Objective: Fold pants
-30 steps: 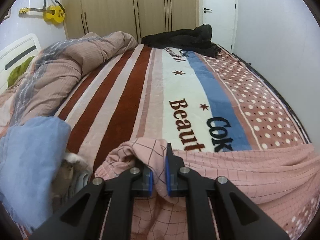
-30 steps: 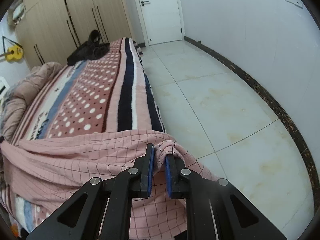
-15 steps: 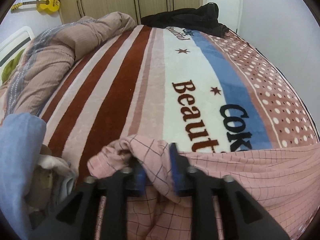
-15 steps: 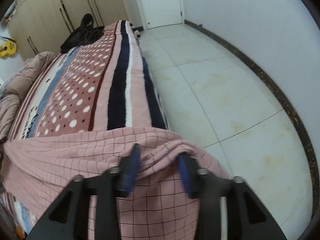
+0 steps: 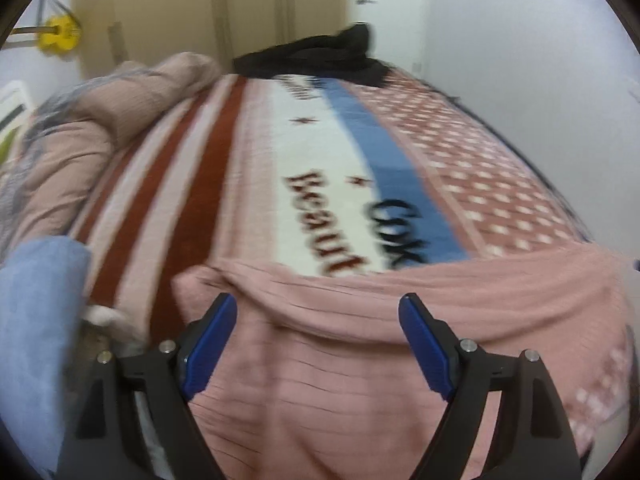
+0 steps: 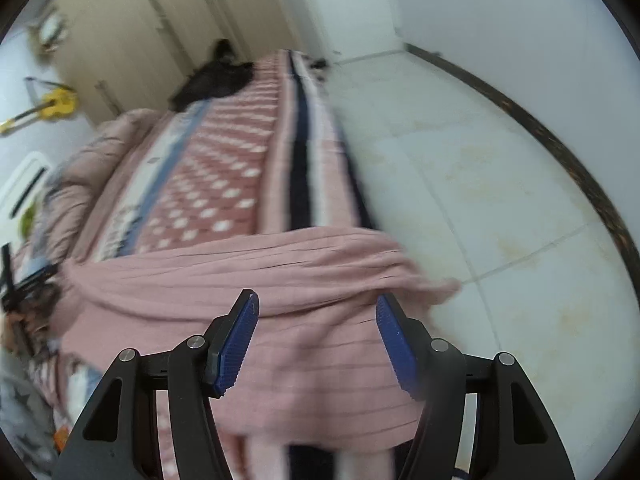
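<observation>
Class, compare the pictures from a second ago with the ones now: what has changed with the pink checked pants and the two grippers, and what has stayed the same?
Both have let go. The left hand-held gripper and right hand-held gripper, each pinching a fold of the pink checked fabric pants a second ago, are opening, pads clear of the cloth. The pants dropped flat across the striped blanket. The black clothing and yellow guitar stayed put.

The pants (image 5: 360, 360) — pink with a thin dark grid — lie spread crosswise over the near end of the bed, one end drooping past its edge — rumpled, blurred.
</observation>
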{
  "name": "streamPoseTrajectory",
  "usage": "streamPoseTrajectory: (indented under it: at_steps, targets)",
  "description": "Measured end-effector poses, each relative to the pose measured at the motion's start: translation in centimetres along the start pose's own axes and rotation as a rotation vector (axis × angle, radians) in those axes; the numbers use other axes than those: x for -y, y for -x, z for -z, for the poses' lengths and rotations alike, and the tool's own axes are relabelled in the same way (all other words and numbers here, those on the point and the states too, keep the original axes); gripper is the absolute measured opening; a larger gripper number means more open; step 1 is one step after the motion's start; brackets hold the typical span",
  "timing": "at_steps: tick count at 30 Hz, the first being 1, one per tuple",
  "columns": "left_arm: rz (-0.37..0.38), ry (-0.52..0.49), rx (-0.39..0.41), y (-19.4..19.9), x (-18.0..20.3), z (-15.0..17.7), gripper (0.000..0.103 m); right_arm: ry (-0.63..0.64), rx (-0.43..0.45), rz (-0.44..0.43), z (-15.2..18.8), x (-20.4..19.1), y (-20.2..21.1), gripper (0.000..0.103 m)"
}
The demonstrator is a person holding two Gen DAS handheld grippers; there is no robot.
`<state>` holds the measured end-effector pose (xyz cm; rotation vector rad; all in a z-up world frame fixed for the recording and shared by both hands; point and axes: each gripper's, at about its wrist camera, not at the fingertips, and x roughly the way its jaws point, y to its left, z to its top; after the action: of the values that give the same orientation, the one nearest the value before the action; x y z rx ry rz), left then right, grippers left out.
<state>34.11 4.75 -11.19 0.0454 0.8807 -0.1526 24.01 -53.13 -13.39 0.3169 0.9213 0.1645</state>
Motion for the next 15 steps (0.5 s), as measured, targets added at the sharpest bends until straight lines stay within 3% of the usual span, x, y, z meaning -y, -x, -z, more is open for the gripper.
streamPoseTrajectory:
  at_steps: [4,7,9,15]
  targets:
    - [0.071,-0.034,-0.051,-1.0,3.5,1.7,0.08,0.094,0.007,-0.073,1.0,-4.5,-0.5,0.034]
    - [0.082,-0.073,-0.093,-2.6,5.8,3.2,0.077,0.146,-0.012,-0.121,1.8,-7.8,-2.3,0.015]
    - [0.091,-0.089,-0.123,-3.7,6.8,4.1,0.068,0.189,-0.039,-0.162,2.4,-10.0,-3.9,0.014]
    - [0.079,-0.107,-0.158,-6.6,8.2,4.4,0.066,0.288,-0.13,-0.209,4.8,-14.3,-8.3,0.014]
